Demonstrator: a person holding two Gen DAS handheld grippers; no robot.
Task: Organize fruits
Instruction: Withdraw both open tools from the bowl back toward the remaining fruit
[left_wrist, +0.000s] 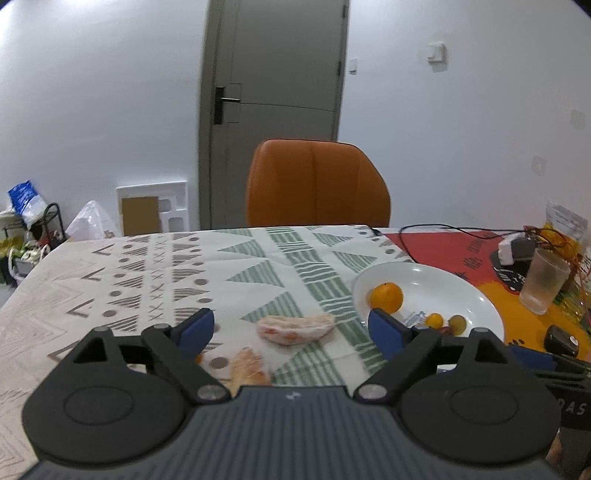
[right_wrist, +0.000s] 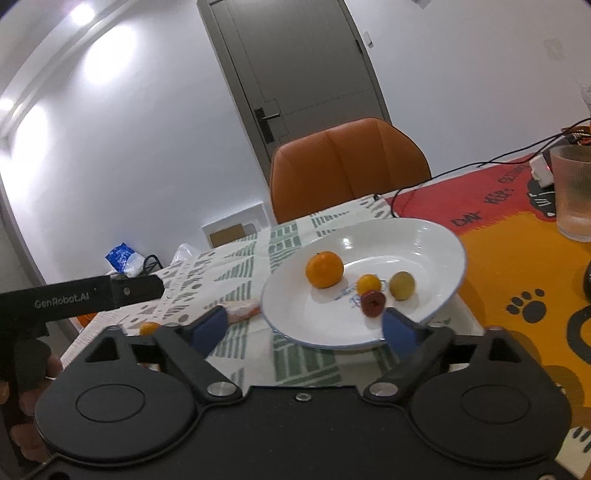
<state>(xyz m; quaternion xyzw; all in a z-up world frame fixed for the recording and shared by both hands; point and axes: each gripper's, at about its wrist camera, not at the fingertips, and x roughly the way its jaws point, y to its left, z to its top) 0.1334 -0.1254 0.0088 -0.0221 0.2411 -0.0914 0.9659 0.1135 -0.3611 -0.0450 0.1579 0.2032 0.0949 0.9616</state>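
Observation:
A white plate (left_wrist: 476, 295) (right_wrist: 436, 240) holds an orange mandarin (left_wrist: 386, 297) (right_wrist: 324, 274), a small orange fruit (left_wrist: 434, 320) (right_wrist: 368, 284), a yellow-green fruit (left_wrist: 457, 324) (right_wrist: 402, 285) and a dark red fruit (right_wrist: 372, 303). Two pomelo segments (left_wrist: 295, 328) (left_wrist: 248, 366) lie on the tablecloth left of the plate; one shows in the right wrist view (right_wrist: 242, 309). A small orange fruit (right_wrist: 149, 328) lies further left. My left gripper (left_wrist: 291, 328) is open above the segments. My right gripper (right_wrist: 304, 328) is open at the plate's near rim.
An orange chair (left_wrist: 317, 184) (right_wrist: 347, 166) stands behind the table. A frosted glass (left_wrist: 545, 284) (right_wrist: 574, 192), a black cable (left_wrist: 443, 229) and a charger (left_wrist: 515, 249) sit at the right. A black object (left_wrist: 561, 339) lies near the plate.

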